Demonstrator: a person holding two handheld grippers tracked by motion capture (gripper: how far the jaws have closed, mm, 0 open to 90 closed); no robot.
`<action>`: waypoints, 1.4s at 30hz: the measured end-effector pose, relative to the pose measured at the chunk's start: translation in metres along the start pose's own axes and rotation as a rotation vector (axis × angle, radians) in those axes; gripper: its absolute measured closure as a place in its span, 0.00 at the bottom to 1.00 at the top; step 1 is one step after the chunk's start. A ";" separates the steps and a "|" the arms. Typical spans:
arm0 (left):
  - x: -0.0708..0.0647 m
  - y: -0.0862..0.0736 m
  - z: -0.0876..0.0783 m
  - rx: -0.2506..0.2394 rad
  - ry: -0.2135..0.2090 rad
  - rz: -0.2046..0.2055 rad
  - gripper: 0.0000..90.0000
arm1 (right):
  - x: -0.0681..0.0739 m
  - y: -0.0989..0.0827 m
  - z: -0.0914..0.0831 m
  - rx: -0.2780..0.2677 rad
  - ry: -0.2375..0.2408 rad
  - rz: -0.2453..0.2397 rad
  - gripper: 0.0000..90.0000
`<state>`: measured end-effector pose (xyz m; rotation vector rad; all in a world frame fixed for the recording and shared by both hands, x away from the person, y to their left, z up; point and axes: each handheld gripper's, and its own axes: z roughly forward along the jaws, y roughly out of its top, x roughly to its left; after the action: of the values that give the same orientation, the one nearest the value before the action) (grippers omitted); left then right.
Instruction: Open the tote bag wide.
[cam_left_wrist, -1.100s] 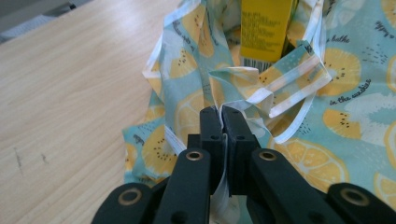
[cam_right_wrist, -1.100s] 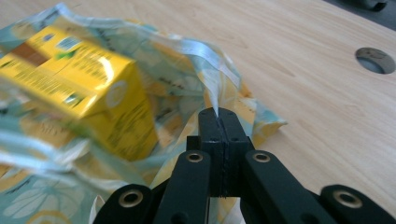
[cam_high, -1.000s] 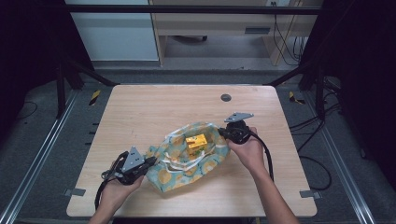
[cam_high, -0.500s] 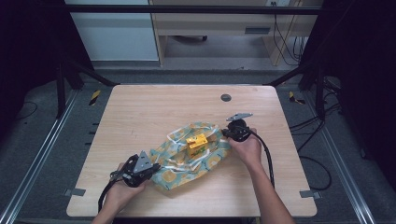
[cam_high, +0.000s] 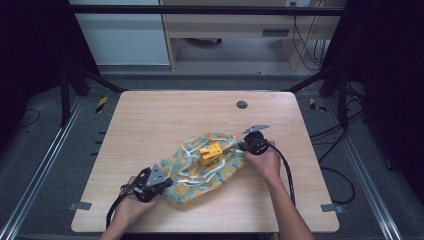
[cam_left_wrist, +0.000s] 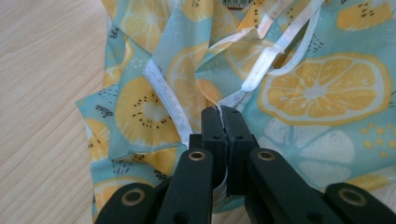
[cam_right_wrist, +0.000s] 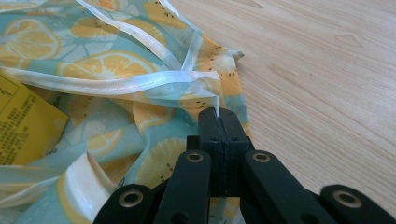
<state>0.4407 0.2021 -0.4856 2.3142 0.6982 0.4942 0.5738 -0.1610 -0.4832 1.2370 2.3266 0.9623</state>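
So the thing being worked here is a thin pale-blue cloth printed with lemon and orange slices and edged in white ribbon trim (cam_high: 200, 172), and it's lying crumpled across the near half of the light wooden table (cam_high: 165, 117), stretched on a diagonal between the two hands. A small yellow cardboard box (cam_high: 210, 150) sits on top of it around the middle.

The left gripper (cam_left_wrist: 219, 116) has its jaws pinched together on a bunched bit of fabric right where the white trim comes in, at the near-left end of the cloth. The right gripper (cam_right_wrist: 218, 119) is clamped the same way on the far-right corner, again on the hem.

My read on how it handles: super light and floppy, zero stiffness, so it sags and folds wherever it isn't held. Looks a bit slick too, kind of satiny, so a shallow pinch could slide out under tension. The hemmed edges and ribbon are the smart places to grab since they're thicker and give the pads something to bite. Not fragile as such, but yanking hard could pull stitching.

The box is the wildcard: it's loose, so any lift or tug that tilts the cloth will probably send it sliding or tipping off
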 end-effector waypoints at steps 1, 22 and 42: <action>-0.001 0.000 0.001 0.003 -0.003 -0.003 0.99 | 0.000 -0.001 0.000 0.005 0.000 -0.005 1.00; -0.006 0.000 -0.015 -0.078 0.011 0.006 0.72 | -0.008 0.006 -0.047 -0.121 -0.056 0.025 0.48; -0.002 0.017 -0.052 -0.220 -0.037 -0.052 0.25 | 0.028 -0.016 -0.122 -0.242 0.013 -0.033 0.27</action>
<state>0.4183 0.2151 -0.4374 2.0896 0.6509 0.4781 0.4786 -0.1943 -0.4066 1.0947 2.1563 1.2023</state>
